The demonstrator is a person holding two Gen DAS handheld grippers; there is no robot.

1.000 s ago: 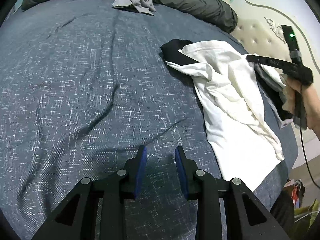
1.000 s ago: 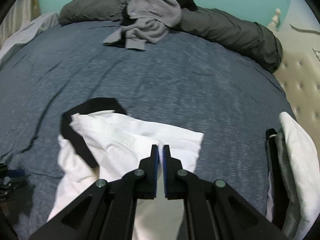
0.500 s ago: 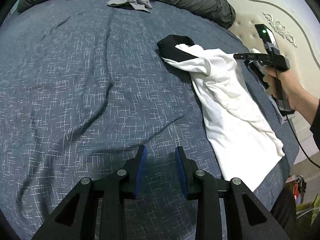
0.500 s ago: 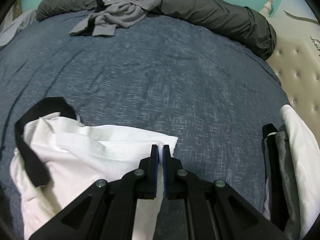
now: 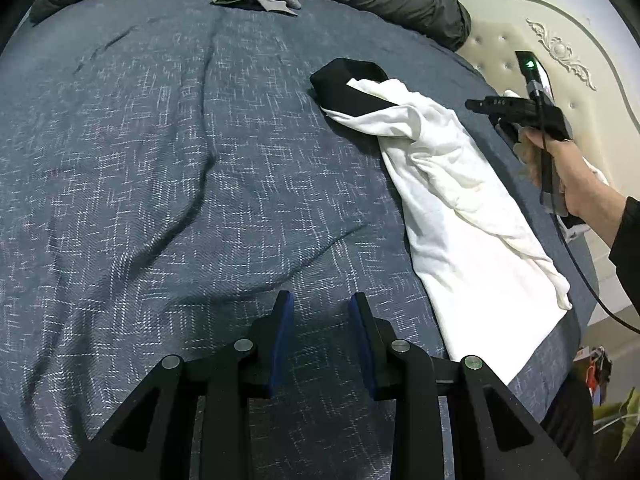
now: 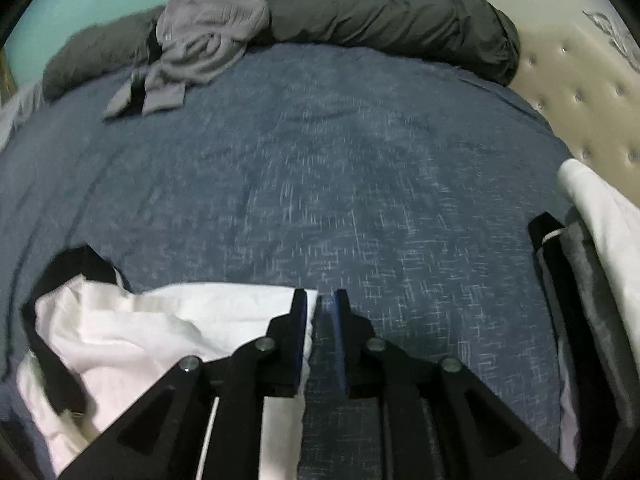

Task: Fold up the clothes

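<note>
A white garment with a black collar point(image 5: 452, 184) lies folded lengthwise near the right edge of the blue bed cover point(image 5: 160, 140). It also shows in the right wrist view point(image 6: 160, 332), at lower left. My left gripper point(image 5: 320, 312) is open and empty, low over bare cover to the left of the garment. My right gripper point(image 6: 322, 308) has its jaws a small gap apart with nothing between them; the garment's edge lies just left of its left finger. The right gripper also shows in the left wrist view point(image 5: 476, 105), above the garment's far right side.
A grey crumpled garment point(image 6: 200, 44) lies at the far end on a dark rolled duvet point(image 6: 380, 20). A stack of folded clothes point(image 6: 592, 260) sits at the right by the padded headboard point(image 6: 580, 92). The bed's edge drops off at the right point(image 5: 572, 344).
My right gripper has let go of the white garment's edge and opened a little. The garment has settled flat. My left gripper has barely moved.
</note>
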